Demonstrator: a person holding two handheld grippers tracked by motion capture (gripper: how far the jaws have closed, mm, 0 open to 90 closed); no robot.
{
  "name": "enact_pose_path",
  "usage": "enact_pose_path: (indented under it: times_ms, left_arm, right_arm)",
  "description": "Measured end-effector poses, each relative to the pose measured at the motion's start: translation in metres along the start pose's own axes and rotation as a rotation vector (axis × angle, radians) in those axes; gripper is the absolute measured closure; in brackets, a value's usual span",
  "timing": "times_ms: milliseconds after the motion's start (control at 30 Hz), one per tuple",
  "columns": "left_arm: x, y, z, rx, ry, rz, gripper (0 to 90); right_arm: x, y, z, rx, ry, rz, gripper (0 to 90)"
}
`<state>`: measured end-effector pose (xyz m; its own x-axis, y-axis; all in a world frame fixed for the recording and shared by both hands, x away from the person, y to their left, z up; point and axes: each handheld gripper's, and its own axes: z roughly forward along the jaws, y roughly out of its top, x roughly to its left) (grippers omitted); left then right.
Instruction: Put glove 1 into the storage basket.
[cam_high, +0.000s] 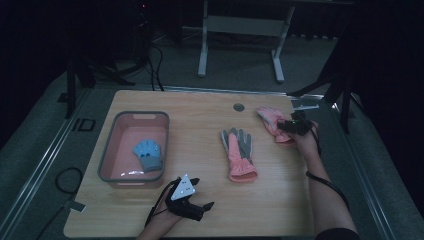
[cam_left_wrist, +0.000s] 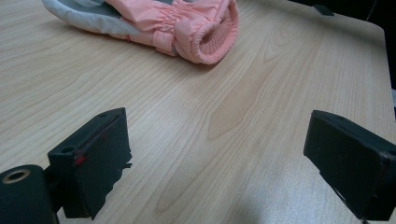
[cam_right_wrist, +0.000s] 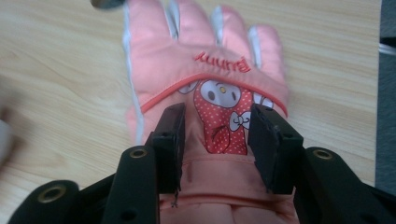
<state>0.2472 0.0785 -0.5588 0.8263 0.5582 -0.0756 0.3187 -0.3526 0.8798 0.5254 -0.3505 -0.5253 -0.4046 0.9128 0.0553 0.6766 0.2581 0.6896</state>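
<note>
A pink glove with a bunny picture (cam_right_wrist: 205, 60) lies flat, back up, at the table's far right (cam_high: 270, 120). My right gripper (cam_right_wrist: 217, 121) rests on it near the cuff, its jaws narrowed but still apart on either side of the picture; in the high view it (cam_high: 294, 126) covers the glove's cuff end. A second pink and grey glove (cam_high: 239, 152) lies palm up mid-table, its cuff (cam_left_wrist: 210, 35) facing my left gripper (cam_left_wrist: 217, 140). That left gripper (cam_high: 204, 192) stands wide open and holds nothing, low over the wood near the front edge.
A pink basket (cam_high: 107, 150) with a grey rim stands at the left and holds a small blue glove (cam_high: 148, 154). A round grommet (cam_high: 238, 107) sits in the tabletop at the back. Bare wood (cam_left_wrist: 224, 107) lies between my left gripper and the middle glove.
</note>
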Motion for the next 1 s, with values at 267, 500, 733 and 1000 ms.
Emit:
enact_pose_path:
  times_ms: [267,500,733,1000]
  left_arm:
    - [0.0,0.0,-0.001,-0.003,-0.001,-0.004,7.3]
    - [-0.001,0.0,0.0,0.001,0.002,0.006,7.3]
    - [-0.002,0.004,0.002,0.002,0.013,0.01,7.3]
    - [-0.003,0.006,0.004,0.004,0.018,0.02,7.3]
  right_arm:
    - [0.005,-0.002,0.002,-0.001,-0.011,0.009,89.2]
    - [0.019,0.002,-0.032,-0.052,-0.103,0.077,90.0]
    - [0.042,0.001,-0.084,-0.105,-0.182,0.139,90.0]
    - [0.079,-0.022,-0.115,-0.134,-0.227,0.202,89.9]
